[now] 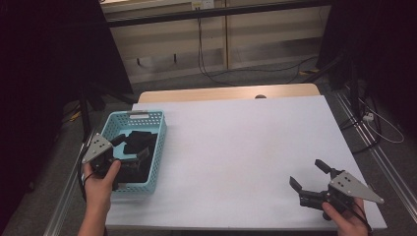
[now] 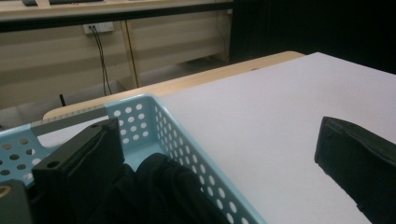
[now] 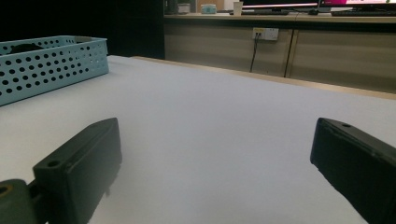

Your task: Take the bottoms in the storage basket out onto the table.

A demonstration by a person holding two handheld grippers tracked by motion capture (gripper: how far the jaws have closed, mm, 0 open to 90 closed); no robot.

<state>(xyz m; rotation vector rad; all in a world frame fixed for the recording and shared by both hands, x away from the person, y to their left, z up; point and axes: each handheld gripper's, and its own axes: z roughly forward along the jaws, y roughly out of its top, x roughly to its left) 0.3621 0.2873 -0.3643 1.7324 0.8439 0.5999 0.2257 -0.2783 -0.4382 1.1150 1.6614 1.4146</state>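
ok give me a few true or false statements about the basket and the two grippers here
1. The basket sits at the table's left edge. True.
2. The basket is empty. False: dark cloth lies in it.
3. The left gripper is at the basket with its jaws apart. True: one jaw is over the cloth, the other outside the wall.
4. The right gripper holds a piece of cloth. False: its jaws are open with bare table between them.
5. The right gripper is over the basket too. False: it is near the table's front right corner, far from the basket.
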